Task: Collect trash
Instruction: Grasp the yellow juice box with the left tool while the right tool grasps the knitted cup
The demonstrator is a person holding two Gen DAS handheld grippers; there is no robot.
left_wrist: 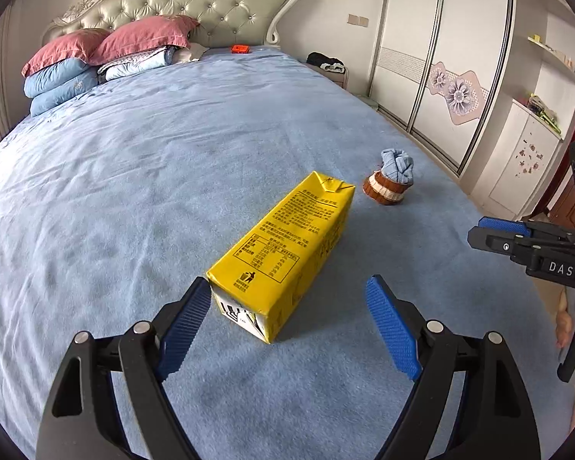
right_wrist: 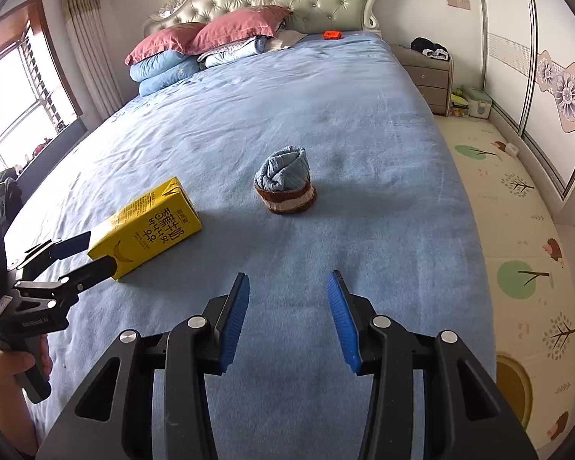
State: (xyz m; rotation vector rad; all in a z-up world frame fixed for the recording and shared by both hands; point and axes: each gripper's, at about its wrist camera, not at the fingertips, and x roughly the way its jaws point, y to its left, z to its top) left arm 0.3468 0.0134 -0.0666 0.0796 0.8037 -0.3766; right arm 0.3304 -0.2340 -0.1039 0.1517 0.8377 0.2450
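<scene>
Looking down over a big bed [left_wrist: 142, 161] with a blue cover, so that's the backdrop for everything. At the far end sits a tufted headboard [left_wrist: 211, 4], with pink pillows [left_wrist: 142, 36] stacked on folded blue quilts [left_wrist: 57, 82] at the far left. A wardrobe [left_wrist: 448, 69] with flower panels runs along the right wall, and from my right wrist view a patterned play mat [right_wrist: 510, 237] covers the floor on the right of the bed.

Now the trash: a yellow milk carton [left_wrist: 283, 253] lies on its side on the cover, near end toward me. My left gripper [left_wrist: 287, 326] is spread wide around that near end; the left pad looks right up against the carton's corner, though I can't tell if it really touches, and the right pad stands well clear. So nothing gripped.

Just beyond the carton, to the right, sits a rolled-up sock bundle [right_wrist: 285, 186], blue with a brown and white cuff. My right gripper [right_wrist: 287, 318] hovers on the near side of it, partly open, empty, pads touching nothing.

A tiny orange thing [right_wrist: 331, 34] rests near the headboard.
</scene>
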